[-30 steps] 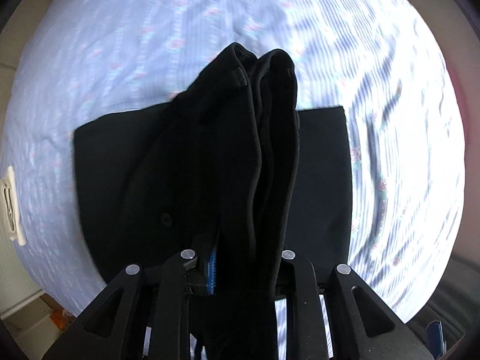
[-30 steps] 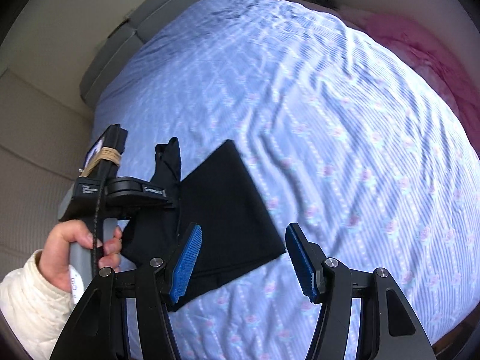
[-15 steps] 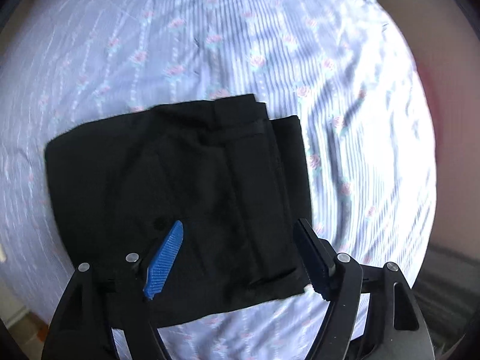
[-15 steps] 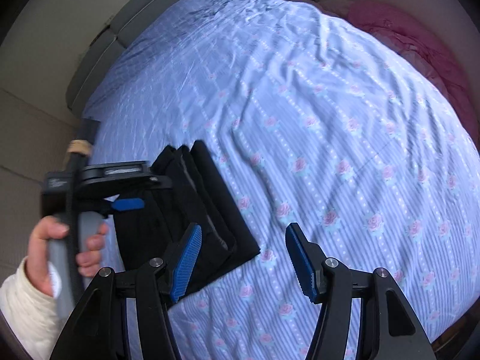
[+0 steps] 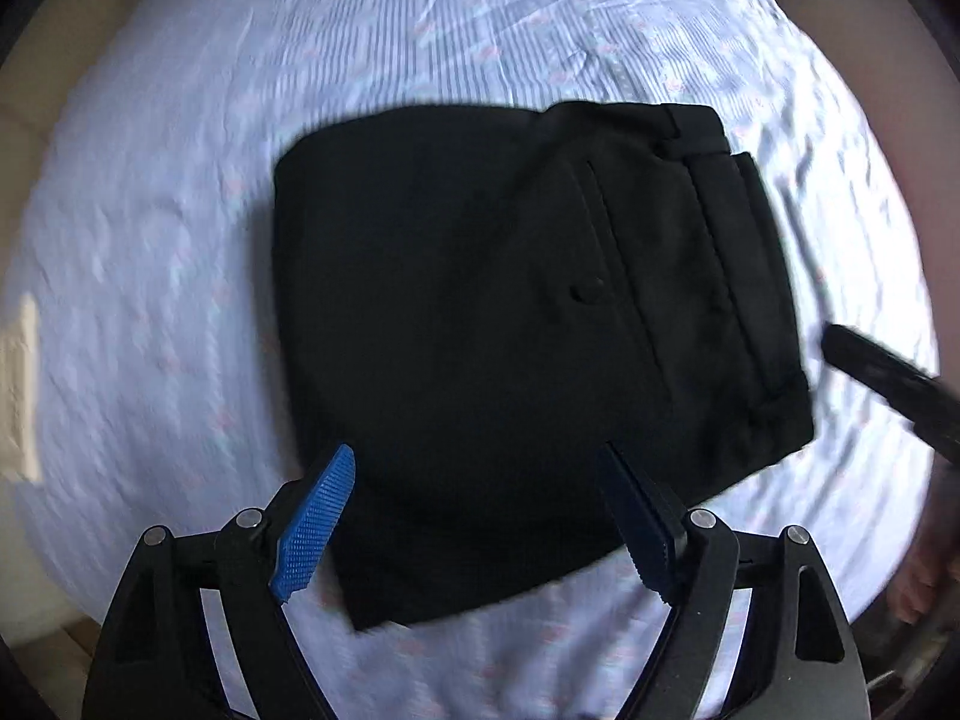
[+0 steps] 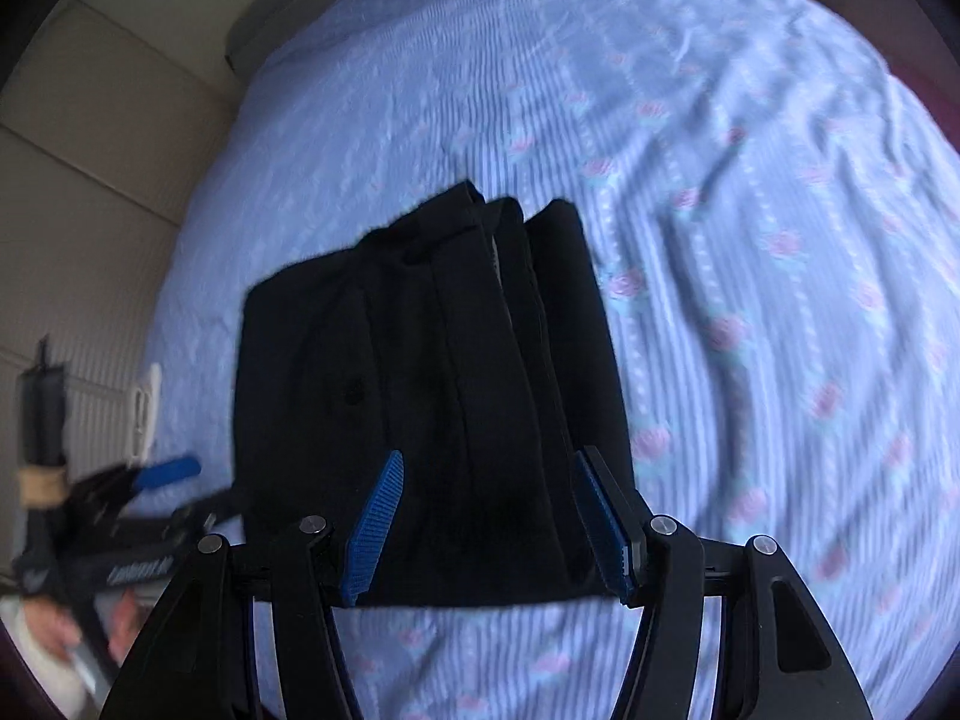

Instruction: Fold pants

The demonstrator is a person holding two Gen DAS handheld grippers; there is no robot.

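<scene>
The black pants [image 5: 510,348] are lying folded into a compact, roughly square bundle on the bed [image 5: 180,210], with nothing gripping them. In the left wrist view the waistband edge, with its stacked layers and belt loop, is sitting along the right side of the bundle, and a small button is showing near the middle. In the right wrist view the same bundle [image 6: 432,396] is showing several layered folds running away from the camera.

The left tongs [image 5: 480,516] are hanging above the near edge of the pants with their blue pads spread wide and nothing between them. The right tongs [image 6: 486,522] are likewise standing wide apart over the near edge of the bundle, holding nothing.

The bed is wearing a light blue striped sheet [image 6: 750,240] dotted with small pink roses, wrinkled around the pants. The left tongs are also appearing, blurred, at the left edge of the right wrist view.
</scene>
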